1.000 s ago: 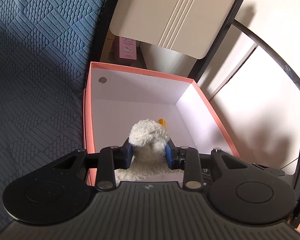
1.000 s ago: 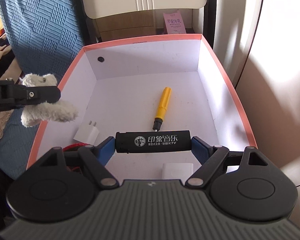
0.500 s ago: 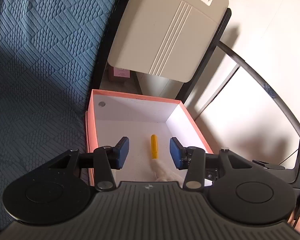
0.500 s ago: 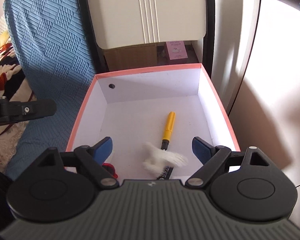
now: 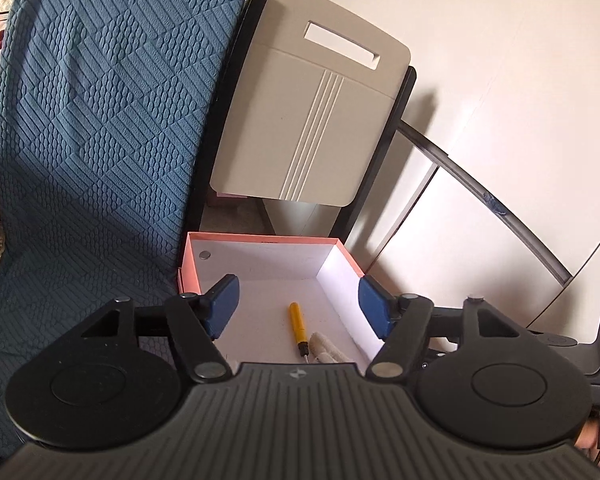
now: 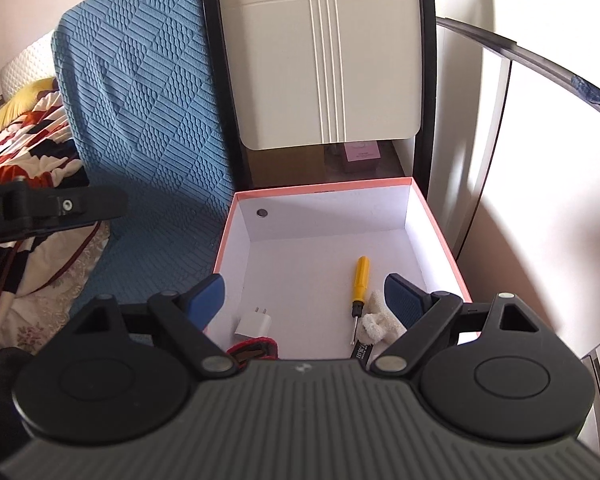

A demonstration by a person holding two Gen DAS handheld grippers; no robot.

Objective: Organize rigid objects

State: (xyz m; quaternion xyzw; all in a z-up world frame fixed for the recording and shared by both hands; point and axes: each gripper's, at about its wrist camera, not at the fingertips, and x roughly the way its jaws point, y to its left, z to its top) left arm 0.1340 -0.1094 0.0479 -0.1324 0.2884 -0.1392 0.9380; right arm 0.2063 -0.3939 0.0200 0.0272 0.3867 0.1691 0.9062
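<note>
Box [image 6: 440,220]: open-topped, pink rim, white interior; stands beside the blue textured cover [image 6: 140,120], in front of the beige panel [image 6: 324,60].
Box contents: five items on the floor, near end.
Plush toy [image 6: 380,320]: white, lies touching the screwdriver tip, toward the right wall.
Screwdriver [image 6: 360,280]: yellow handle, flat on the floor, tip toward the cameras.
Charger plug [image 6: 254,322]: white, prongs up, left of the screwdriver.
Black cylinder [image 6: 360,350]: printed, only its end visible below the plush.
Red item [image 6: 256,347]: partly hidden, kind unclear.
Left gripper [image 5: 298,306]: jaws opening, nothing between them, above the box.
Right gripper [image 6: 304,298]: jaws spread wide, empty.
</note>
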